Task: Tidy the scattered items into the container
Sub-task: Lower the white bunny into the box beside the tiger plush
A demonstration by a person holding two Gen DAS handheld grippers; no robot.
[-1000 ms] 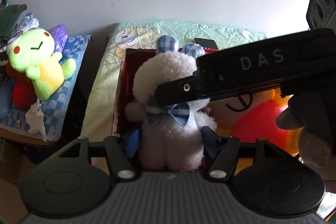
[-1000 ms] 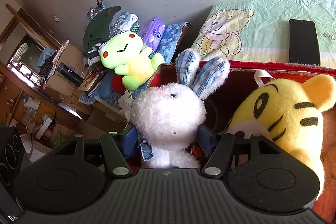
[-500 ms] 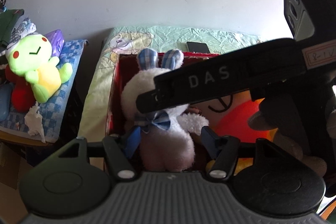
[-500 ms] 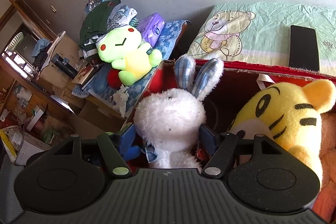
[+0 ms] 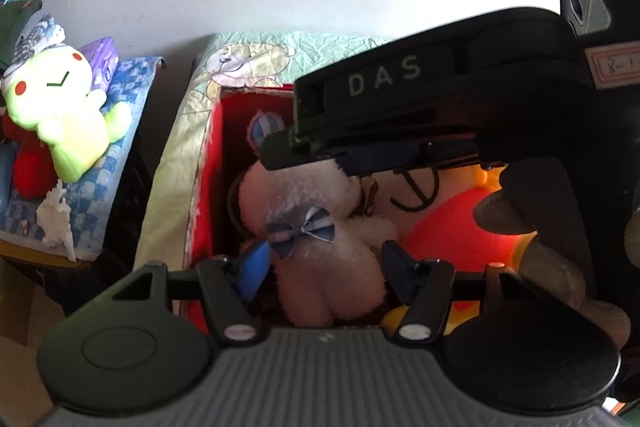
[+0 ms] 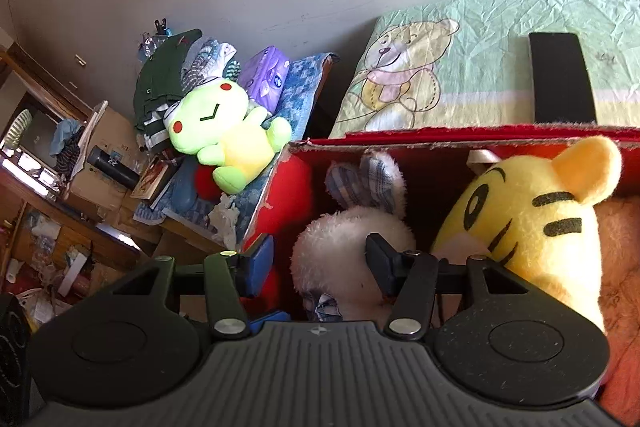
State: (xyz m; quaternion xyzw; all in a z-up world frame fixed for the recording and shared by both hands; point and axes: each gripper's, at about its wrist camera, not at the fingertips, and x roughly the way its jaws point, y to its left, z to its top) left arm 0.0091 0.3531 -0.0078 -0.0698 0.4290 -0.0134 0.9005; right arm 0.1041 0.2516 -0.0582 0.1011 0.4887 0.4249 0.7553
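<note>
A white bunny plush with a blue checked bow sits low inside the red box, beside a yellow tiger plush. My left gripper is shut on the bunny's body, one finger on each side. My right gripper holds the same bunny at the head. Its right finger presses the fur and a thin gap shows at the blue left pad. The checked ears point to the box's far wall. In the left wrist view the right gripper's black body hides the bunny's head top.
A green frog plush lies on a blue checked cloth on a side table left of the box, with a purple tissue pack behind. The box stands on a bed sheet with a black phone. A hand grips the right tool.
Both grippers have gone down with the bunny, which now sits deep in the red box instead of above its rim. Finger spacing looks unchanged.
</note>
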